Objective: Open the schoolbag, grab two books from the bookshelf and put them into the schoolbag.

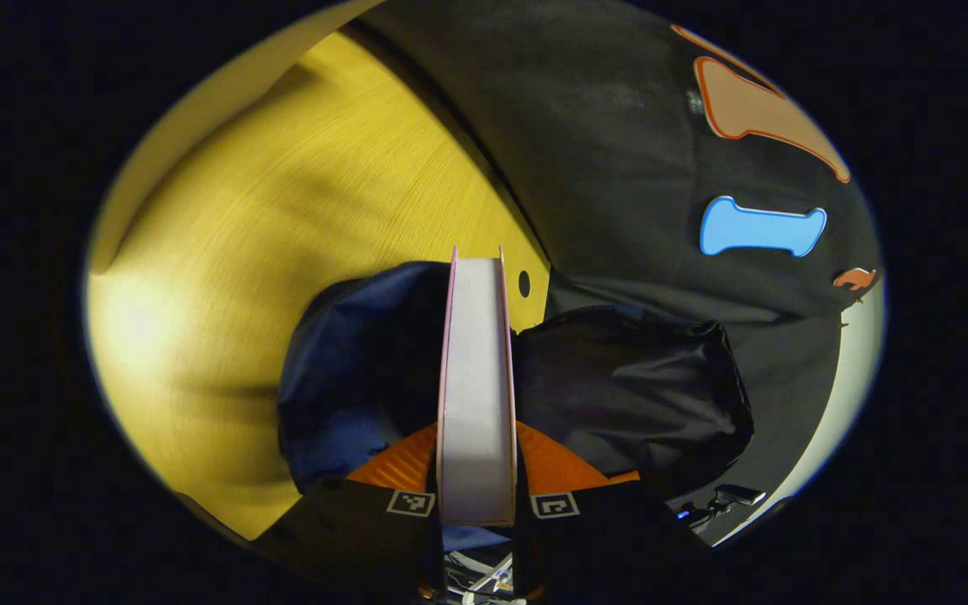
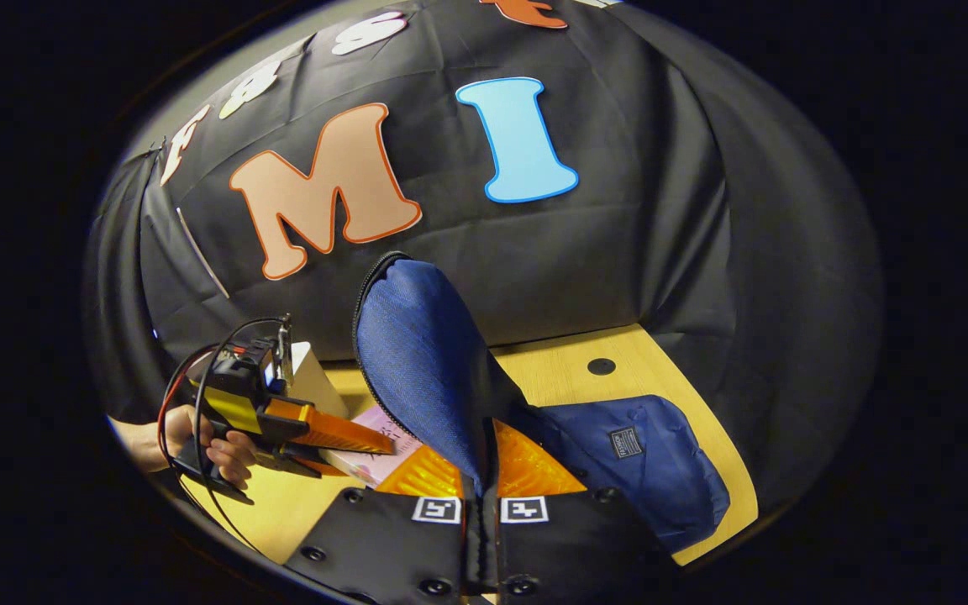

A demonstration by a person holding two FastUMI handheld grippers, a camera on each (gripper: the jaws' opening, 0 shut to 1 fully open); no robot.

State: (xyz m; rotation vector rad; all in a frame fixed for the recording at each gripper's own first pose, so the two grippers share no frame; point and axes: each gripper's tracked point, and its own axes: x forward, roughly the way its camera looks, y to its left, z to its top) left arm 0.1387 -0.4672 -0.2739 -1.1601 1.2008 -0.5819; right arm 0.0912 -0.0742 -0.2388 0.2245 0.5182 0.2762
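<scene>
In the left gripper view we see our left gripper (image 1: pixel 477 470) clamped on a book (image 1: pixel 476 378), fingers pressing both covers, page edge facing us. The blue schoolbag (image 1: pixel 349 378) lies just beyond and below the fingertips on the yellow table (image 1: pixel 282 210). In the right gripper view our right gripper (image 2: pixel 481 496) is pinched tight on the bag's flap (image 2: pixel 421 353), which stands up ahead of it. Off to its left, a hand (image 2: pixel 215 441) holds the other gripper with the book beside the bag.
</scene>
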